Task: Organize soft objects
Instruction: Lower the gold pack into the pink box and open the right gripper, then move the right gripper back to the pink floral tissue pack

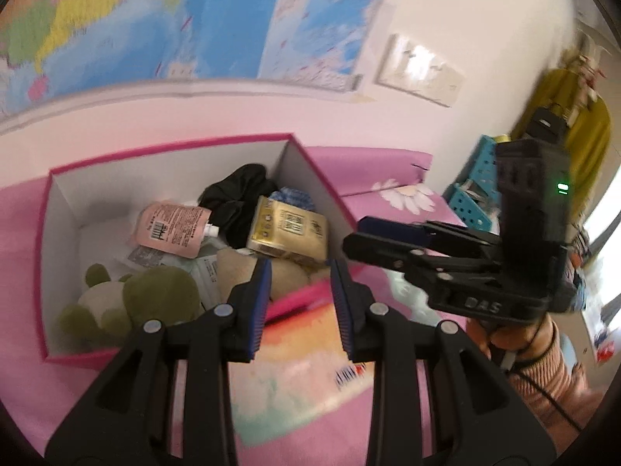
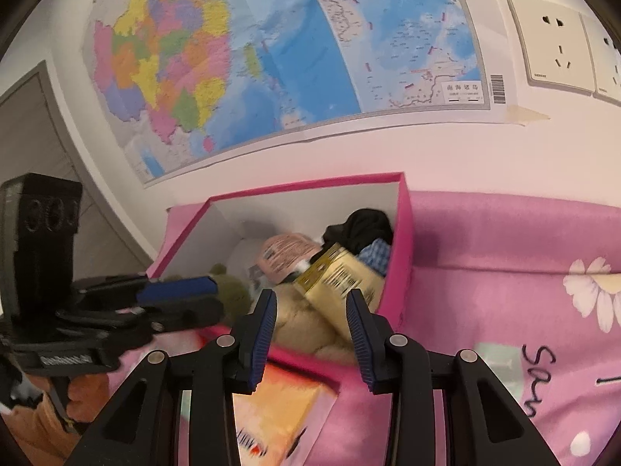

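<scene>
A pink box (image 1: 170, 143) with white walls holds a green and cream plush (image 1: 128, 303), a tan plush (image 1: 279, 272), a gold pack (image 1: 287, 233), a pink pouch (image 1: 174, 229), black cloth (image 1: 236, 194) and blue checked cloth (image 1: 291, 196). My left gripper (image 1: 300, 268) hovers over the box's near edge, pads apart with nothing between them. My right gripper (image 2: 311, 299) hangs over the near right corner above the tan plush (image 2: 302, 326) and gold pack (image 2: 341, 283), also open and empty. A flat packet with an orange print (image 2: 279, 415) lies in front of the box.
The box sits on a pink daisy sheet (image 2: 504, 272) against a wall with a map (image 2: 271, 58) and sockets (image 2: 555, 42). A teal perforated basket (image 1: 477, 182) and a yellow garment (image 1: 582, 136) stand to the right. A hand in a pink ribbed sleeve (image 1: 543, 369) holds the right gripper.
</scene>
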### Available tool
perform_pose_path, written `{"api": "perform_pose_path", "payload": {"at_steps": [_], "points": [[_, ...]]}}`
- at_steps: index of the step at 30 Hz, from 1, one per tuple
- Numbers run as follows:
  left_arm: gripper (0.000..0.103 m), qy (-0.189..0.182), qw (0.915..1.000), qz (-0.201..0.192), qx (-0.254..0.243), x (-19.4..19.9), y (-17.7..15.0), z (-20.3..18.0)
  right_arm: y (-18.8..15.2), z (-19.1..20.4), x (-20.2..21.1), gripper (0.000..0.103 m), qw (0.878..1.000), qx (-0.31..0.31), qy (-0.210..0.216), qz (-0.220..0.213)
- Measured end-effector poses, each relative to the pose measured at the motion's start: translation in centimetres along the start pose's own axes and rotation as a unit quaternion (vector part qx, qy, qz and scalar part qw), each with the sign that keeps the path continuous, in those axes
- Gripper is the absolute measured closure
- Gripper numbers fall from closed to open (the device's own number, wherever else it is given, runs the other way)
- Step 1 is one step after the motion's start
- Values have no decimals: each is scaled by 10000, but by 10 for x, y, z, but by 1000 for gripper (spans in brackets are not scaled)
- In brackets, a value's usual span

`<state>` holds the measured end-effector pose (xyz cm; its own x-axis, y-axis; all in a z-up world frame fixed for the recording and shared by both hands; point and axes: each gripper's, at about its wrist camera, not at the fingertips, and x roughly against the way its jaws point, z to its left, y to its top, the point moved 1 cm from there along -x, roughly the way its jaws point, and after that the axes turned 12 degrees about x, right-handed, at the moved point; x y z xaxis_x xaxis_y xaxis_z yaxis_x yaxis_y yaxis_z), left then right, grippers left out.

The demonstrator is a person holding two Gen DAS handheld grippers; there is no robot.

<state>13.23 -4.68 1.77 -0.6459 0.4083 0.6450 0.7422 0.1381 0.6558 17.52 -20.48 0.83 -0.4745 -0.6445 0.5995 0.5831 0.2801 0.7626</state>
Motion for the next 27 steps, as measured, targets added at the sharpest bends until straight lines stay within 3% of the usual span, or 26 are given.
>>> {"api": "perform_pose_path", "payload": {"at_steps": [6, 10, 16, 19, 23, 27], "points": [[67, -318, 9983, -168, -461, 48, -33, -11, -21, 31, 26, 65, 9982, 233, 552, -74], [67, -364, 9981, -124, -489, 69, -64, -1, -43, 59, 36, 59, 9938, 401, 1036, 23], [67, -23, 9994, 338, -40, 79, -118, 38, -88, 104, 23, 58, 9820, 566, 1685, 644], [67, 132, 9974, 559, 440, 82, -146, 62, -108, 122, 12, 58, 9734, 533, 2019, 948], [67, 132, 9941, 595, 894, 97, -176, 82, -132, 155, -3, 58, 9562, 672, 2503, 1363], [67, 14, 9935, 498, 1024, 115, -194, 85, -147, 181, -13, 58, 9398, 764, 2905, 1630]]}}
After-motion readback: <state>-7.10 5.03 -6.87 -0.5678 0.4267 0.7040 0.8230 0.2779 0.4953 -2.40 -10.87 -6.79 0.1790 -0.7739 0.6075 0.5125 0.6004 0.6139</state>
